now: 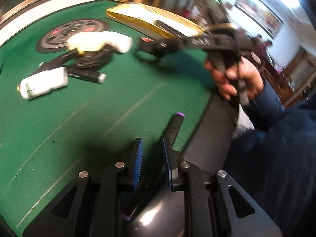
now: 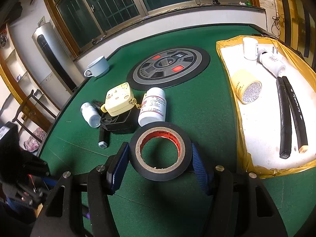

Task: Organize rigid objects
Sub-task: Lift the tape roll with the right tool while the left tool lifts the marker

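Right wrist: tape roll (image 2: 160, 154) between gripper (image 2: 160, 165) pads

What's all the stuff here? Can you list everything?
table: 1, green, under everything
panel: 1, round, grey and black, table middle
tray: 1, yellow rim, right side
tray bottles: 2, white, tray's far end
jar: 1, yellow, lying in tray
tray markers: 2, black, side by side in tray
cup: 1, pale blue, far left
box: 1, yellow, on a black thing
table bottles: 2, white, lying either side of box
loose marker: 1, black, by the pile
tape: 1, black, in right gripper
held marker: 1, black, purple tip, in left gripper
left gripper: black, blue pads
right gripper: black, blue pads
hand: 1, on right gripper's handle
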Motion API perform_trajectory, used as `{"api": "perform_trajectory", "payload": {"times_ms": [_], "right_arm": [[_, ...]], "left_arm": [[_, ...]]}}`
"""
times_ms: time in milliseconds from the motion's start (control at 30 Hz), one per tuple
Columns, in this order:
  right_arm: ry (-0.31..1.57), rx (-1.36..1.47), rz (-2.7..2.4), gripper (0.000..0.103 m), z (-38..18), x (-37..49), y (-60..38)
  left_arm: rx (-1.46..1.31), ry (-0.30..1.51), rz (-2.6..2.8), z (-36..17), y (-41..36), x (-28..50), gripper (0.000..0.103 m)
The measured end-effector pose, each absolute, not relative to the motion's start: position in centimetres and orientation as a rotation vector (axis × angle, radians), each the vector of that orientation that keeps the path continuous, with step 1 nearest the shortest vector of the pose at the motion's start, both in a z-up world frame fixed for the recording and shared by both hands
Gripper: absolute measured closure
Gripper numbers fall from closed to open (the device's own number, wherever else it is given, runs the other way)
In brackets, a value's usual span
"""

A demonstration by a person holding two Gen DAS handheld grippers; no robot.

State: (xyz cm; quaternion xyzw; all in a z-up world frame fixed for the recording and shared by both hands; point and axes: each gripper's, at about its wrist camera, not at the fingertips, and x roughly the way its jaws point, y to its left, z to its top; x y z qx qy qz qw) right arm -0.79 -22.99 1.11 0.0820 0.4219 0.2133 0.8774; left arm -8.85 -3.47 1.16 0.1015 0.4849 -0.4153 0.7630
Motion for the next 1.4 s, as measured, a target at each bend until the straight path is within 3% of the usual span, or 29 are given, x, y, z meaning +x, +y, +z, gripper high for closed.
{"api": "perform_trajectory", "payload": {"times_ms": [533,733,867,1100,1400], "right_arm": [[0.88,0.179,0.445,0.047,1.2,-0.8,-23.1],[0.88,0.179,0.445,0.047,1.2,-0.8,-23.1],[0.882,0.175,0.442,0.047,1.2,-0.8,-23.0],[0.892,0.121,0.424,0.047,1.1,-0.8,-22.0],[0.806,-0.057,0.37,0.047,2.3,-3.3,-19.4]], "left_arm": [[0.393,1.076,-0.919,0.4,-5.4,-9.7,0.081],[0.237,1.047,-0.67,0.2,-3.2,-6.0,0.081],[0.054,1.045,-0.5,0.0,-1.3,-4.3,0.087],[0.214,0.982,-0.387,-0.1,-4.5,-5.0,0.086],[0.172,0.939,-0.401,-0.1,-4.2,-5.1,0.09]]}}
